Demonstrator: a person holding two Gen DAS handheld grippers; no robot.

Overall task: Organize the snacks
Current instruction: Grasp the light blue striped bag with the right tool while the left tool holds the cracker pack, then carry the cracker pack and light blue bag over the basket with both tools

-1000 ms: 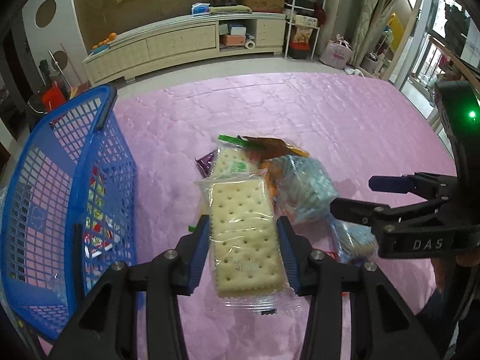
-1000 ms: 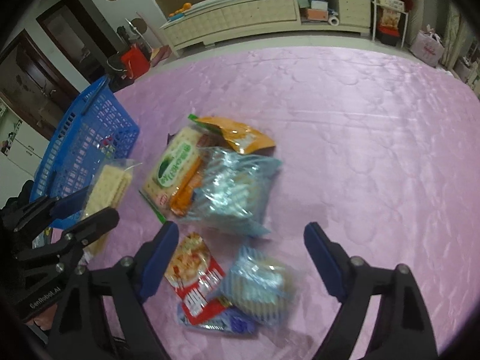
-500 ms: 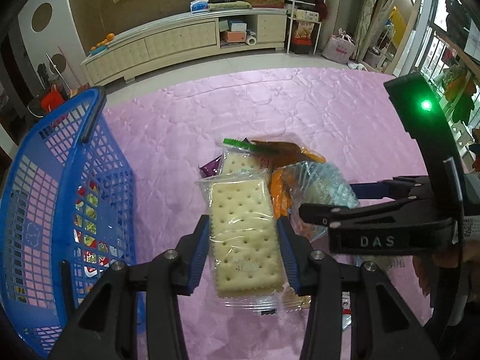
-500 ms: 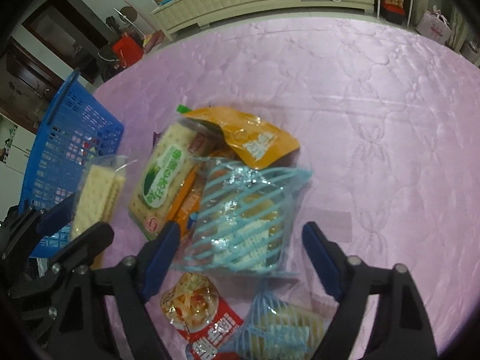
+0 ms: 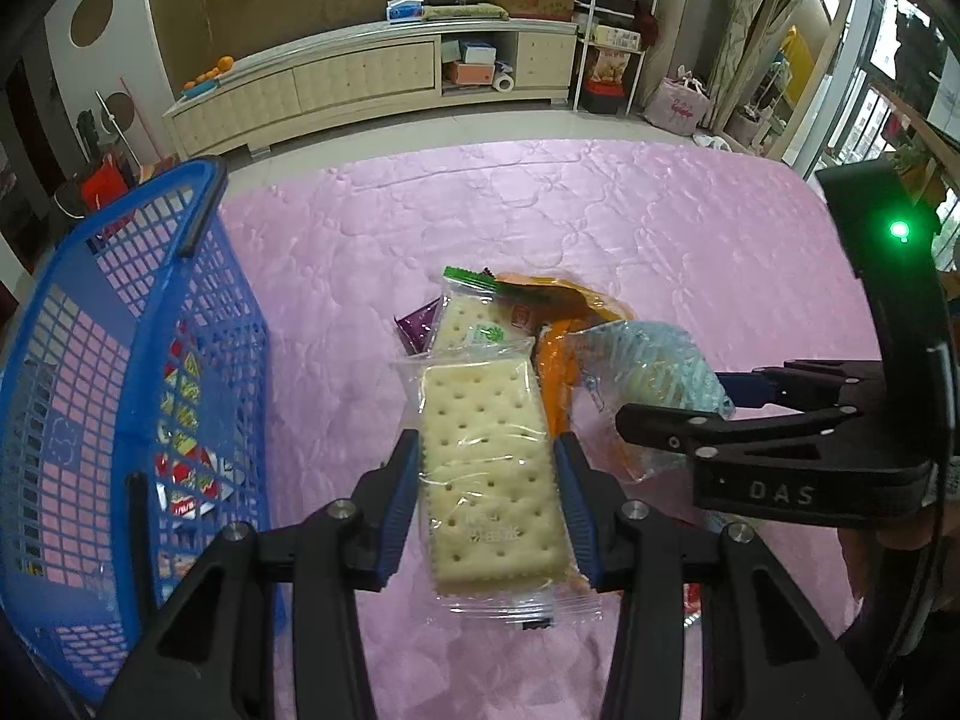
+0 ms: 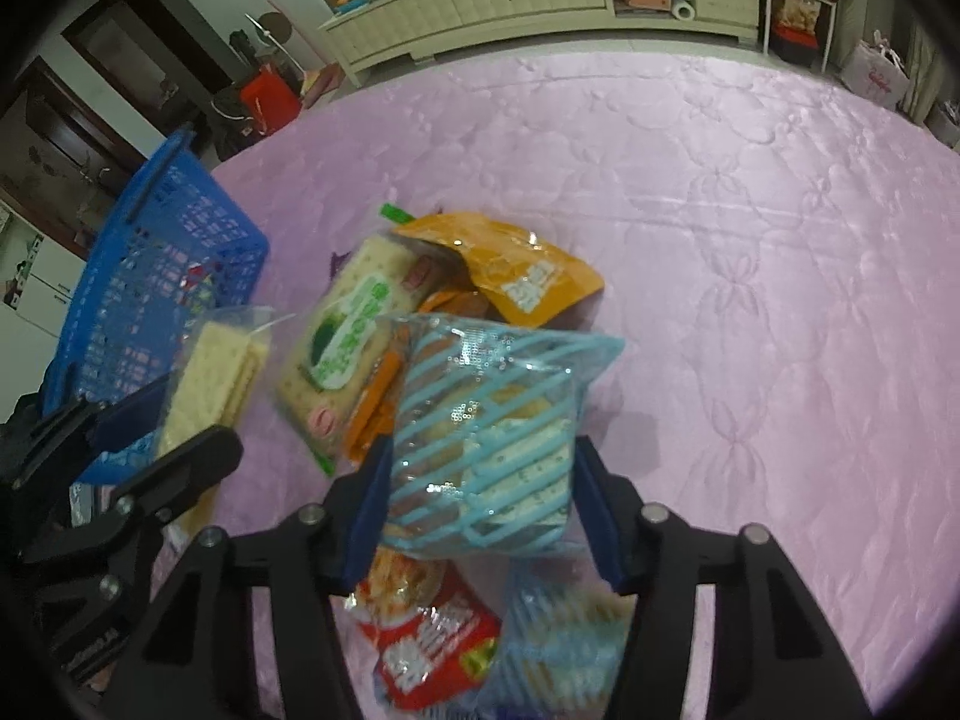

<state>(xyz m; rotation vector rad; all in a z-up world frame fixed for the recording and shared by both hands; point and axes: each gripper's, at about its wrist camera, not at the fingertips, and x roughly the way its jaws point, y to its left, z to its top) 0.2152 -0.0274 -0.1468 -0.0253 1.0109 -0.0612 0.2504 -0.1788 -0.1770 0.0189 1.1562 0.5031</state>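
The left gripper (image 5: 489, 498) squeezes a clear cracker pack (image 5: 492, 474) between its two blue pads. The crackers are pale with little holes. The pack is held up over the pink cover (image 5: 600, 228), just beside the blue basket (image 5: 120, 324). The basket has net walls, and some red and yellow snack packs (image 5: 183, 420) lie inside it.

The right gripper (image 6: 480, 480) is clamped on a see-through bag with light blue stripes (image 6: 486, 414). The pads press on both sides of the bag. This bag sits farther from the basket than the cracker pack does, at the near edge of the snack pile.

The pile lies on the pink cover, near the basket but not touching it. In the pile there is a cracker pack with a green label (image 6: 348, 336), the snack closest to the basket. An orange bag (image 6: 516, 270) lies just behind it, farther from the basket. A thin orange pack (image 6: 378, 402) peeks out between the green one and the striped bag. A small purple pack (image 5: 417, 324) sticks out at the basket side of the pile.

Under the right gripper lie a red snack bag (image 6: 432, 642) and one more blue striped bag (image 6: 564, 642), a bit blurry.

Far behind the basket, a long cream cabinet (image 5: 372, 78) stands by the wall.
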